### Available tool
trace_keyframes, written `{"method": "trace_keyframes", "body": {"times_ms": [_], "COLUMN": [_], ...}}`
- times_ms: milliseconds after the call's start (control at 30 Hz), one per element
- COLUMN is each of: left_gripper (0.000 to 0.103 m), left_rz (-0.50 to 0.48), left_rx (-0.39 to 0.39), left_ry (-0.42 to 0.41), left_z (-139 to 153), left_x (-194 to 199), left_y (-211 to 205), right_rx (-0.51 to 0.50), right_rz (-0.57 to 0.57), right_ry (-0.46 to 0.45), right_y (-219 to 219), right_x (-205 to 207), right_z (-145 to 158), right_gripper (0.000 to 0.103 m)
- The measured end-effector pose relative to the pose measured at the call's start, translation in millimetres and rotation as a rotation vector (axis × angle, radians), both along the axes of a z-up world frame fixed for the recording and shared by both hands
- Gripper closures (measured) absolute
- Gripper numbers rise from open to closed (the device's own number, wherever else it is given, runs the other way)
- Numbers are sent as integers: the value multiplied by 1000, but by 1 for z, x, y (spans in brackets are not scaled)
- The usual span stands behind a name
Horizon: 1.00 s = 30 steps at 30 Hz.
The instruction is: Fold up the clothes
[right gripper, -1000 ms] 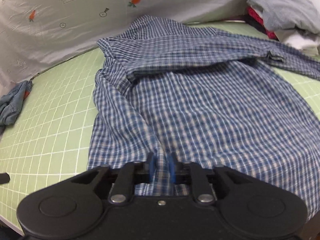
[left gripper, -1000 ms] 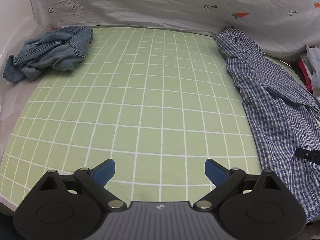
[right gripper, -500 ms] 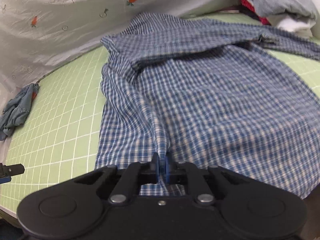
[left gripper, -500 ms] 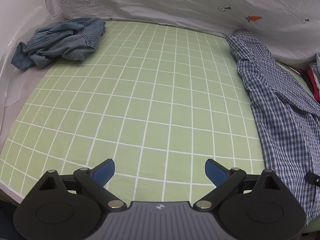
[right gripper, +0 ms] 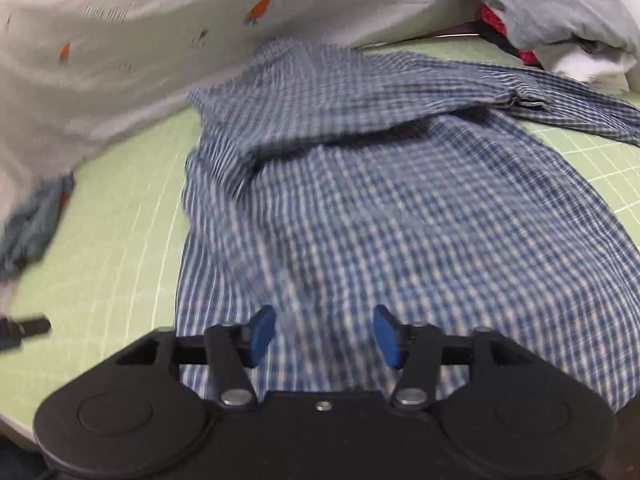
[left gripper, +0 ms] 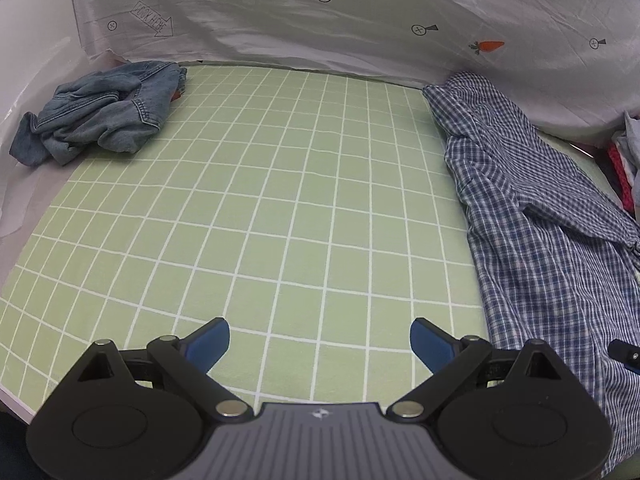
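Observation:
A blue checked shirt [right gripper: 400,208] lies spread on the green gridded mat [right gripper: 112,264], one sleeve folded across its upper part. My right gripper [right gripper: 325,330] hovers over the shirt's near hem; its jaws are opening, and the blue pads stand apart with flat cloth below them, nothing pinched. In the left wrist view the same shirt [left gripper: 532,216] lies along the right side. My left gripper [left gripper: 320,340] stands wide open over bare mat [left gripper: 256,216], left of the shirt's edge, with nothing between its fingers.
A crumpled denim garment [left gripper: 104,116] sits at the mat's far left corner. A pile of grey, red and white clothes [right gripper: 560,16] lies at the far right. A white printed sheet [left gripper: 320,12] hangs behind the mat. The other gripper's tip [left gripper: 624,350] shows at the right edge.
The right gripper let go of the shirt fold it was pinching and its jaws spread; the fold has dropped flat. Both grippers drew back a little, the left staying open.

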<state>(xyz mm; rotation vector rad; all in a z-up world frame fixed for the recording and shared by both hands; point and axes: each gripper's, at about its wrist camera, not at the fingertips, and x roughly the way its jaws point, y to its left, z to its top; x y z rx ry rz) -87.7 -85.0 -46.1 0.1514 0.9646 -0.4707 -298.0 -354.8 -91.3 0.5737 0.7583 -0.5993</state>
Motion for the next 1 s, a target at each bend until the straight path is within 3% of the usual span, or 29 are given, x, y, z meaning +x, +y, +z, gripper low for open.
{"method": "trace_keyframes", "body": {"times_ms": [367,700,867,1000], "left_gripper": [6,6,6,6], "left_rz": [72,75,78,59], "left_rx": [-15,32,66,92], "left_ry": [5,-18,25,31], "left_z": [-3,-16,-34,-42], "left_x": [15,67,100,113], "left_y": [-70,-147,-181,-199], "right_rx": [-36,-91,-166,-155], "right_rz": [-112,-266,-351,-376], "right_ry": [10,14,69,141], "right_y": [-102,-225,-294,-336], "right_x": [-4,16,31,43], "right_z": [2,-1,-12,-28], "right_gripper": [25,24,24,24]}}
